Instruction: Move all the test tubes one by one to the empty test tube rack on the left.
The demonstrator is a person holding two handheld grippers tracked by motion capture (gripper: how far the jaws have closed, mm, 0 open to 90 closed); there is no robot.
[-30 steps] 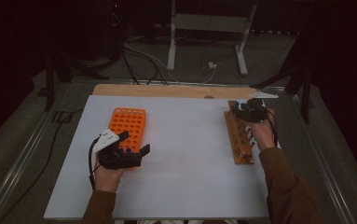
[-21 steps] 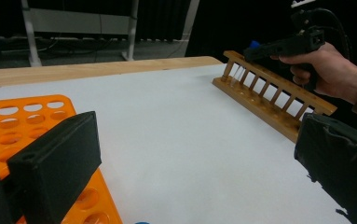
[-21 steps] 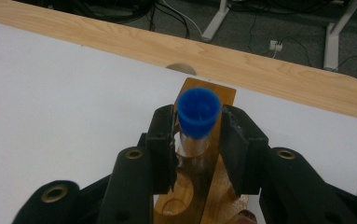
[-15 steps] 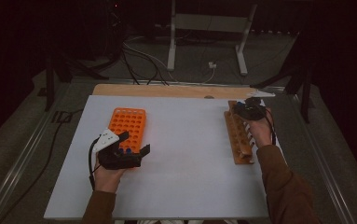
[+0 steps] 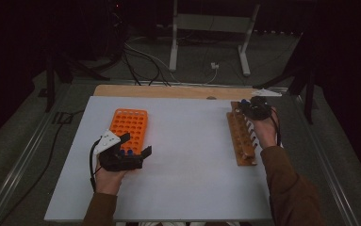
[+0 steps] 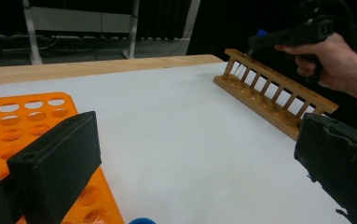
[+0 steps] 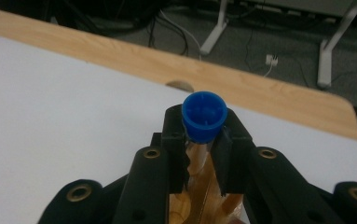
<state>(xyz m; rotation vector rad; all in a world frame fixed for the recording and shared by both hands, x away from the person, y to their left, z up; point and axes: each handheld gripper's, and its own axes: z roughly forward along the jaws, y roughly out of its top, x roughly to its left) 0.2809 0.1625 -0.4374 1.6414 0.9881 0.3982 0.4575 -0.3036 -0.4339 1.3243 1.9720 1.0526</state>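
A blue-capped test tube (image 7: 204, 115) stands upright between the jaws of my right gripper (image 7: 203, 133), which is shut on it just below the cap. That gripper (image 5: 252, 106) holds it over the far end of the wooden tube rack (image 5: 241, 137), whose wood (image 7: 180, 210) lies right underneath. My left gripper (image 5: 136, 143) rests at the near right corner of the orange tube rack (image 5: 129, 125) with its jaws spread wide and nothing between them. A blue cap (image 6: 141, 220) peeks up at the bottom edge of the left gripper view.
The white tabletop (image 5: 187, 155) lies between the two racks. A wooden strip (image 5: 168, 91) runs along the table's far edge. Beyond it are floor cables and a metal stand (image 5: 211, 42).
My right gripper has edged slightly toward the far end of the wooden rack with the tube. The left gripper has stayed put.
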